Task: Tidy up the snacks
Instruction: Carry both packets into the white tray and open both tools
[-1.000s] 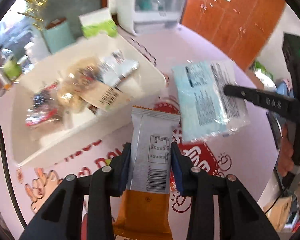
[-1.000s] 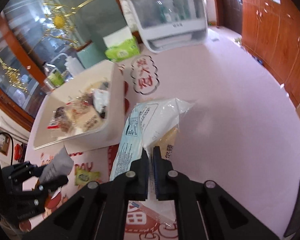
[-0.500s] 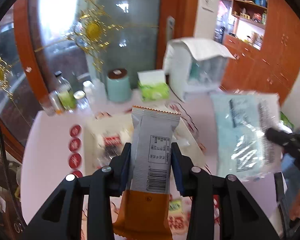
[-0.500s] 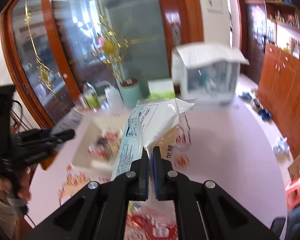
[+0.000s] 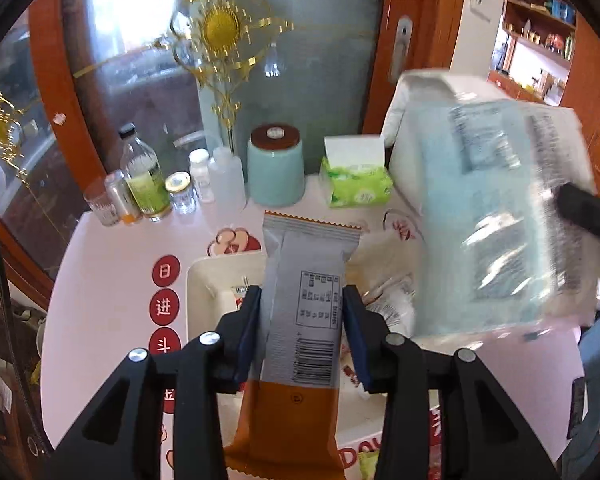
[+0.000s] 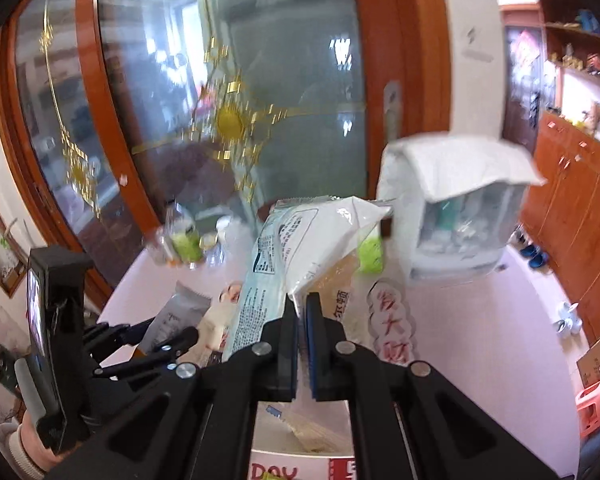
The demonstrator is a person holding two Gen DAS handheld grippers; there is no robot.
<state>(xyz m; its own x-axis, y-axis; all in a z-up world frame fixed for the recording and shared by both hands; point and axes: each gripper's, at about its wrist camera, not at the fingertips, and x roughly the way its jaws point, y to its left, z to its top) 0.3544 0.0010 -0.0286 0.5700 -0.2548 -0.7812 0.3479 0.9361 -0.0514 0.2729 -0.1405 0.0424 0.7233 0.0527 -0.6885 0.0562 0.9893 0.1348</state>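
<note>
Two grippers carry snack packets above a white tray on the tabletop.

The left gripper point(image 5: 302, 332) pinches a grey-and-orange snack bar point(image 5: 306, 320); the right gripper point(image 6: 300, 340) pinches a blue-and-white packet point(image 6: 296, 248). Both look mid-carry over the tray point(image 5: 202, 292); next, probably lowering and letting go.

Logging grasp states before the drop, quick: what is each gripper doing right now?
Left gripper: jaws closed on the grey-and-orange snack bar.
Right gripper: jaws closed on the light blue snack bag.
</note>
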